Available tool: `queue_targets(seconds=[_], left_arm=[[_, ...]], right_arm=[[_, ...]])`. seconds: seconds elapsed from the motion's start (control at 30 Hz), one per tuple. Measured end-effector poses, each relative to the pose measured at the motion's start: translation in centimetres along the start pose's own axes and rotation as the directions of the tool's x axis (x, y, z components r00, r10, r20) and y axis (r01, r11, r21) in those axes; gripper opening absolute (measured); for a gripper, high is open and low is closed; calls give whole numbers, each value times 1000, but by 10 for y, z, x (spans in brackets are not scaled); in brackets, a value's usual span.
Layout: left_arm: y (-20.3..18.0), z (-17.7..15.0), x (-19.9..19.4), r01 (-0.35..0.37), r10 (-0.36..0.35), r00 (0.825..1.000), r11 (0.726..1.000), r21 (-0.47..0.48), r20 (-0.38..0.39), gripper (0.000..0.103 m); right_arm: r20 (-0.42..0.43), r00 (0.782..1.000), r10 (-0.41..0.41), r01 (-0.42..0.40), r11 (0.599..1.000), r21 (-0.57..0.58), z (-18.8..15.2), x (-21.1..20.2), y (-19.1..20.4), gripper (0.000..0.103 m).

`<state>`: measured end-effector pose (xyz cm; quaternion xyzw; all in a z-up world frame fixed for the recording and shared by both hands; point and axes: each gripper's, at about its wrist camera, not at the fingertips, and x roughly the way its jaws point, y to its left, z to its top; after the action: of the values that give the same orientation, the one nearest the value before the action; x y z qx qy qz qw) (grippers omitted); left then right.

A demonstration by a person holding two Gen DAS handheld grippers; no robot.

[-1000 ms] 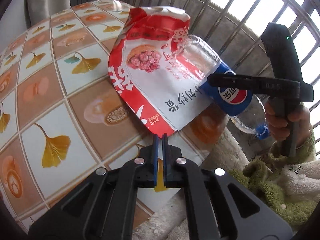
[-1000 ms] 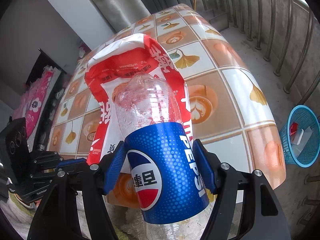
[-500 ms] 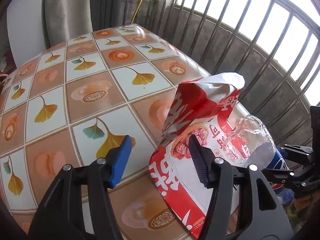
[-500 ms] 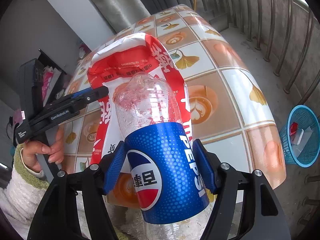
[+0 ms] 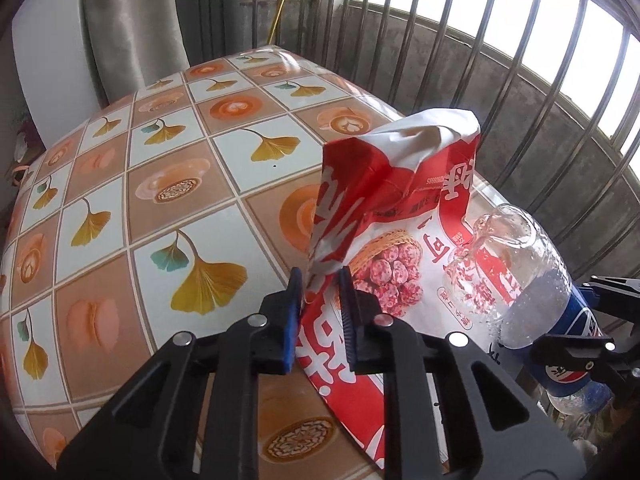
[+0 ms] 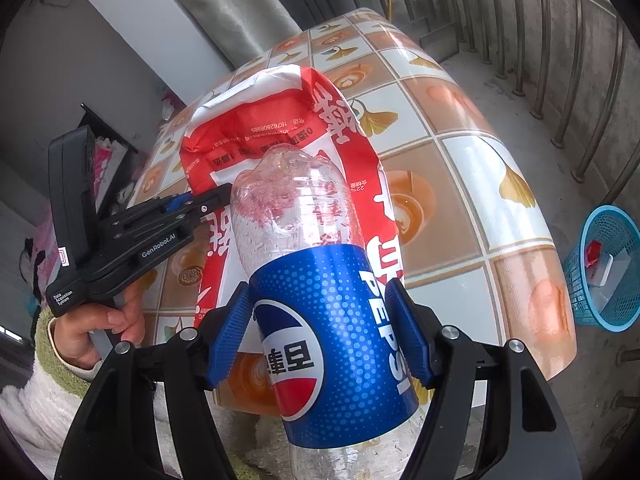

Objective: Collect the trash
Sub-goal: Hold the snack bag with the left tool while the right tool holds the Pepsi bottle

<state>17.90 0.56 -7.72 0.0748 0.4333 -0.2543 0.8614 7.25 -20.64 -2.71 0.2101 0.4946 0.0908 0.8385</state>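
A red and white snack bag (image 5: 384, 208) stands open on the tiled table (image 5: 160, 208); it also shows in the right wrist view (image 6: 280, 128). My left gripper (image 5: 320, 280) has its jaws close around the bag's left edge, with a small gap still showing. My right gripper (image 6: 320, 320) is shut on a clear Pepsi bottle (image 6: 332, 320) with a blue label. The bottle's base rests against the bag's front. The bottle also shows in the left wrist view (image 5: 528, 280), at the right.
A blue mesh waste basket (image 6: 604, 268) with some trash in it stands on the floor right of the table. Metal railings (image 5: 520, 60) and a concrete wall run behind the table. A grey curtain (image 5: 128, 24) hangs at the back left.
My left gripper let go of the bag's bottom corner, opened, moved up to the bag's left edge, and its jaws have narrowed around that edge. The right gripper and bottle stayed put.
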Motion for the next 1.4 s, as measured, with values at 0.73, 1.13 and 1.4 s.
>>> queue_targets(seconds=[0.73,1.13,1.4], left_arm=[[-3,-14,-17,52,-52,999,998,-25,-14,11],[-2,-14,-15,45,-45,999,999,-24,-16,11],[-2,-15,-15,43,-44,999,999,-23,-17,11]], right_arm=[[-2,999,-44,44,999,-30,0,3,10,66],[-1,999,-44,44,999,-29,-1,3,10,66],[0,999,-44,44,999,-29,-1,3,10,66]])
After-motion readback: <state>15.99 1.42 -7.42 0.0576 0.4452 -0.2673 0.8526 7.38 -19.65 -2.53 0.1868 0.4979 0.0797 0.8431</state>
